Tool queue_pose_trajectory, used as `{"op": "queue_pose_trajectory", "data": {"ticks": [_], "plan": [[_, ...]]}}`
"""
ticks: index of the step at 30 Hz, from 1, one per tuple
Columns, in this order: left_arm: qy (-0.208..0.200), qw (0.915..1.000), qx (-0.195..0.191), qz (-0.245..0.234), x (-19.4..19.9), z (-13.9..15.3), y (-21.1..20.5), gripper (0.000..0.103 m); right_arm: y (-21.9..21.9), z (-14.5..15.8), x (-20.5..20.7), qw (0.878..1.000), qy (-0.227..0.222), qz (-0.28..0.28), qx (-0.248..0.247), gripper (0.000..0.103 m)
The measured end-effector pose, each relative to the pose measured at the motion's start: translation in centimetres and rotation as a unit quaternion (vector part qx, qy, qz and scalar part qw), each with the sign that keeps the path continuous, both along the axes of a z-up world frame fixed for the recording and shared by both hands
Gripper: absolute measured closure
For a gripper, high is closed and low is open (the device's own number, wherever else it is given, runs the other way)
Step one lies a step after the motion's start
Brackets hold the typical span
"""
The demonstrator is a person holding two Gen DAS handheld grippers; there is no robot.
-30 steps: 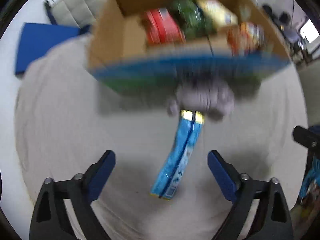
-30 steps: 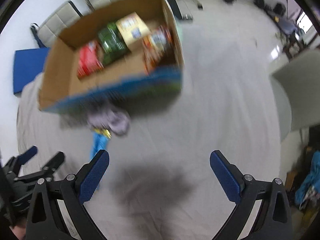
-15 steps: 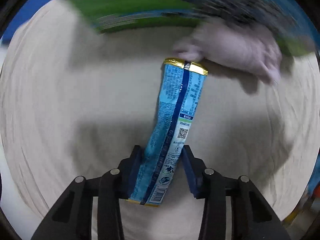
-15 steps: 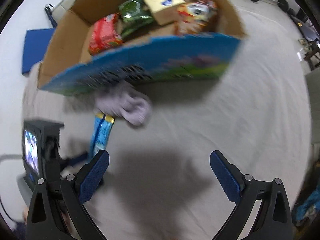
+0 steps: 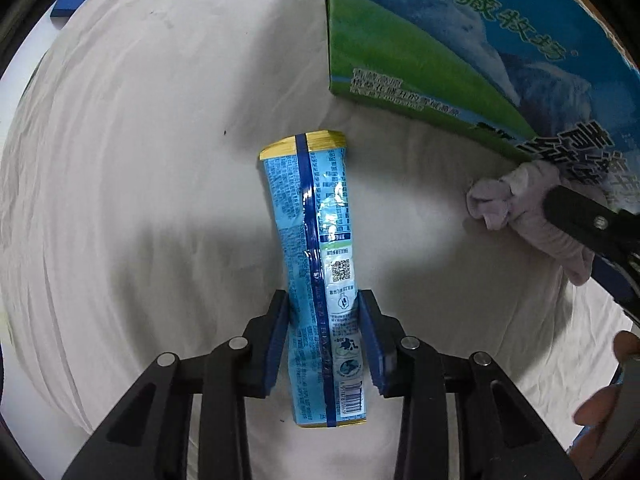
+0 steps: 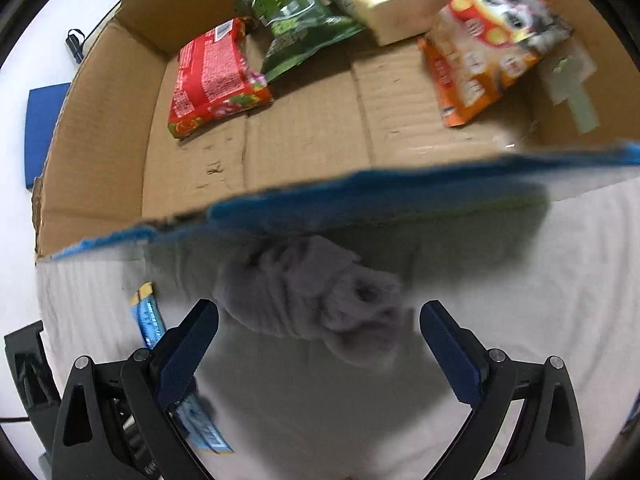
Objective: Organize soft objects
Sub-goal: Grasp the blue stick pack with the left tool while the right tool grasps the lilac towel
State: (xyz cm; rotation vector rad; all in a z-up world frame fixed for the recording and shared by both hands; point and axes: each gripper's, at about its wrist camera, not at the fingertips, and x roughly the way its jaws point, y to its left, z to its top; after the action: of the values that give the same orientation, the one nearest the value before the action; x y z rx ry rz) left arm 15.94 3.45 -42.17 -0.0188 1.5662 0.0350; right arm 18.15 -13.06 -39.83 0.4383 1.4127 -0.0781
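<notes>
- My left gripper [image 5: 325, 340] is clamped on the blue snack packet [image 5: 316, 248], which lies lengthwise on the white sheet [image 5: 140, 160].
- My right gripper [image 6: 318, 344] is spread wide, pads flanking the grey sock bundle [image 6: 316, 300], not touching.
- Sock bundle sits against the cardboard box [image 6: 100, 120] front wall.

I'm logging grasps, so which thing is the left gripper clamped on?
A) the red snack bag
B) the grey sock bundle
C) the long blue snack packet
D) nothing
C: the left gripper's blue pads press both sides of the long blue snack packet lying on the white sheet.
</notes>
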Motion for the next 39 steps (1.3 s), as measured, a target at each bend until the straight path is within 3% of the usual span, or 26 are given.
{"op": "queue_pose_trajectory", "data": {"ticks": [6, 9, 12, 14, 16, 27, 35, 39], "plan": [[-0.002, 0.9999, 0.008, -0.007, -1.2, 0.2, -0.5, 0.071, 0.8, -0.9, 1.2, 0.999, 0.013, 0.008, -0.029, 0.001], [-0.002, 0.9999, 0.009, -0.010, -1.3, 0.2, -0.9, 0.071, 0.8, -0.8, 1.3, 0.999, 0.020, 0.015, -0.033, 0.007], [-0.004, 0.9998, 0.013, -0.014, -0.8, 0.7, -1.0, 0.071, 1.1, -0.3, 1.0, 0.999, 0.031, 0.032, -0.025, 0.019], [-0.006, 0.9996, 0.018, -0.018, -1.1, 0.9, -1.7, 0.071, 1.1, 0.1, 0.5, 0.998, 0.038, 0.042, -0.017, 0.033], [-0.006, 0.9996, 0.020, -0.020, -1.1, 1.0, -1.9, 0.071, 0.9, 0.7, -0.2, 0.998, 0.045, 0.054, -0.007, 0.039], [-0.022, 0.9988, 0.011, -0.043, -2.8, 3.3, -5.0, 0.071, -3.2, 2.7, -4.3, 0.998, 0.041, 0.048, 0.026, 0.051], [-0.047, 0.9964, -0.014, -0.069, -4.7, 6.9, -8.1, 0.082, -6.2, 5.7, -9.4, 0.997, 0.028, 0.054, 0.039, 0.060], [-0.050, 0.9953, -0.026, -0.078, -5.3, 8.0, -9.6, 0.082, -6.2, 5.8, -10.6, 0.998, 0.025, 0.055, 0.036, 0.060]]}}
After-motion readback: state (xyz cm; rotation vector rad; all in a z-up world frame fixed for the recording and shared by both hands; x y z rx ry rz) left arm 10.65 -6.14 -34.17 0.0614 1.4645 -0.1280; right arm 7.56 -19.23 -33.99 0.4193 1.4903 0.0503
